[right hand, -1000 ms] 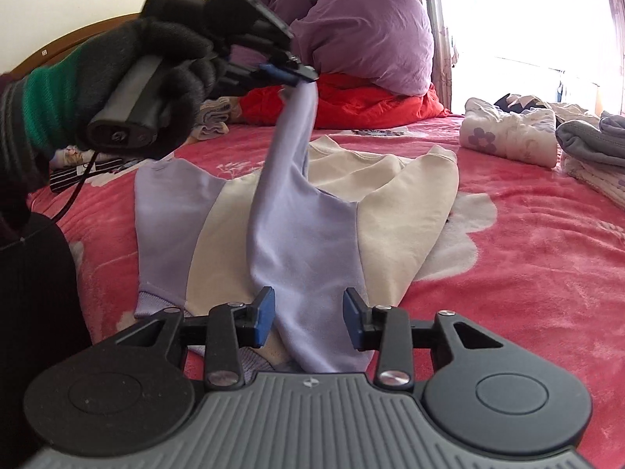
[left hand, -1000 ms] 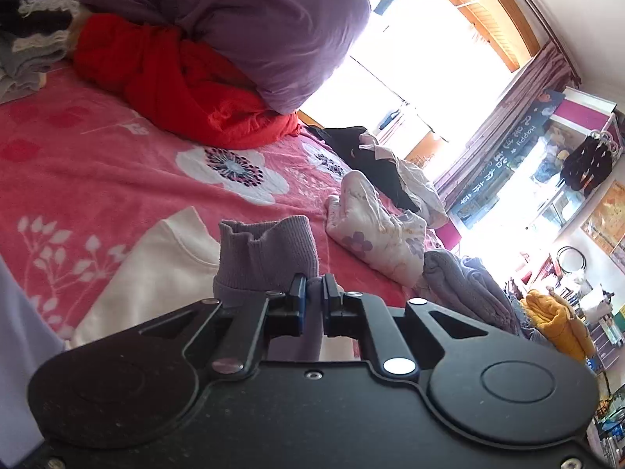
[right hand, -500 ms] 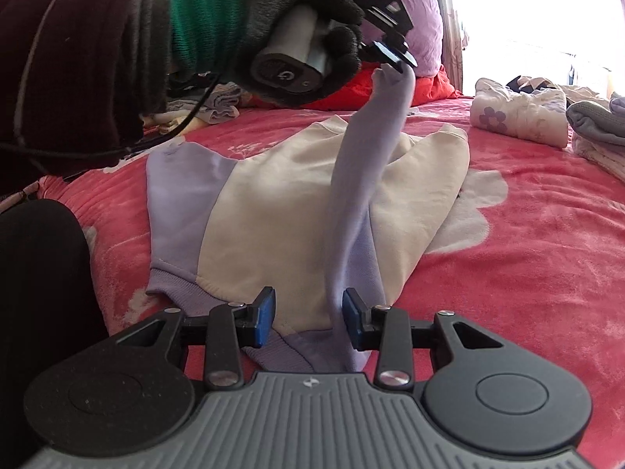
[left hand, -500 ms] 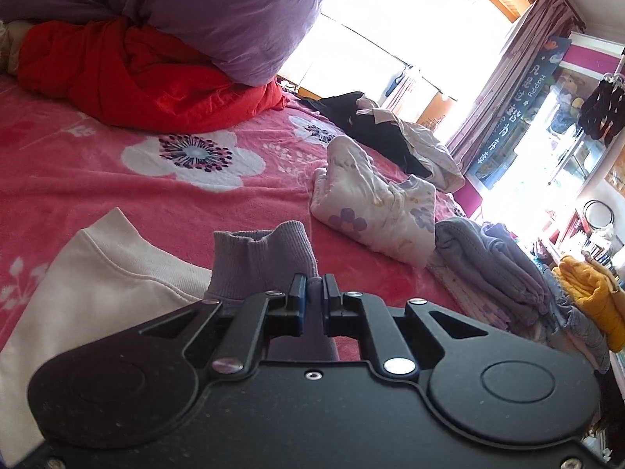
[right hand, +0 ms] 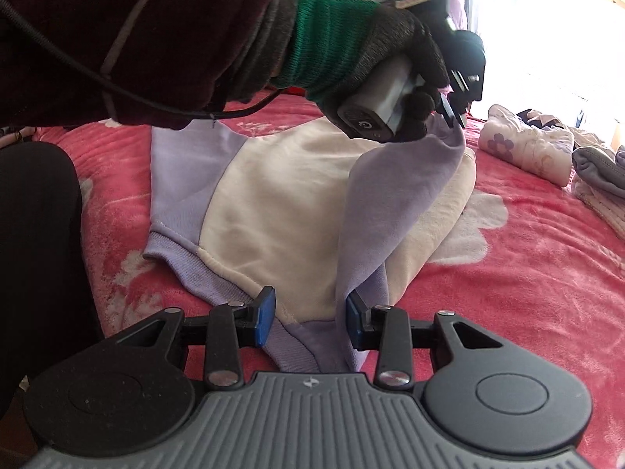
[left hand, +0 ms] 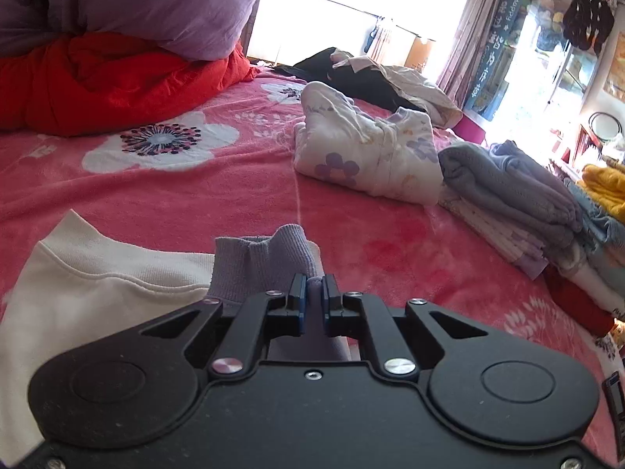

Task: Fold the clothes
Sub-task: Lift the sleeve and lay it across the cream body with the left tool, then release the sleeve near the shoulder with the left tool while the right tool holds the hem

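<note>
A bedroom in a home.
There is a bed with a pink flower blanket (left hand: 273,179), a big purple pillow (left hand: 156,4), folded clothes in a pile (left hand: 508,195), curtains (left hand: 461,39) by a bright window (left hand: 332,19), and a shelf of things (left hand: 566,58).

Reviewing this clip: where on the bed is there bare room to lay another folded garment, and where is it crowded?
Bare blanket lies between the cream and lilac sweatshirt, the red bedding and the floral folded garment. Another patch runs beside the sweatshirt toward the right gripper. It is crowded along the far edge: the grey stack and the dark clothes.
</note>
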Demonstrator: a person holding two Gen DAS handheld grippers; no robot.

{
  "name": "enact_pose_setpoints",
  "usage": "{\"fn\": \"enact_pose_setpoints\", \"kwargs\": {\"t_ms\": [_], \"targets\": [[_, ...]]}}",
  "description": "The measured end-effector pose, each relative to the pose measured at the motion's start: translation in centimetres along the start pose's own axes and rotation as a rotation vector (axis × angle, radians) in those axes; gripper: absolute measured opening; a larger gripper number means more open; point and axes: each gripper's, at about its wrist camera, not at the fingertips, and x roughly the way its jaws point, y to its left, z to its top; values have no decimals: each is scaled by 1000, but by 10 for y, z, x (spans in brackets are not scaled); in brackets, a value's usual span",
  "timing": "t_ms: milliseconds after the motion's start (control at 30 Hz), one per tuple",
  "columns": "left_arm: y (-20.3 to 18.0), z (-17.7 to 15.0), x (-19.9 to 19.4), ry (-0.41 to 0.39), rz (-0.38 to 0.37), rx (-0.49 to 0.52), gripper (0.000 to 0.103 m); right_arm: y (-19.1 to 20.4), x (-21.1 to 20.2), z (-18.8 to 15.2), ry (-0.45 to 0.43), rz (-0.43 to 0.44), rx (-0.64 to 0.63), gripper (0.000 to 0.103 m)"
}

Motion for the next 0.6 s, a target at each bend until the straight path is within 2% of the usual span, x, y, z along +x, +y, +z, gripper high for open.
{"fn": "enact_pose_setpoints", "kwargs": {"t_ms": [367, 433, 467, 600], "targets": [[-25, -16, 30, 38, 76, 215, 6, 0, 4, -1, 12, 10, 12, 41], [-26, -18, 36, 71, 65, 238, 8, 0, 4, -1, 13, 13, 15, 42], [-26, -19, 38, 88, 60, 249, 15, -1, 4, -1, 13, 16, 18, 42], [-19, -14, 17, 54, 13, 240, 17, -1, 4, -1, 14, 19, 19, 43]]}}
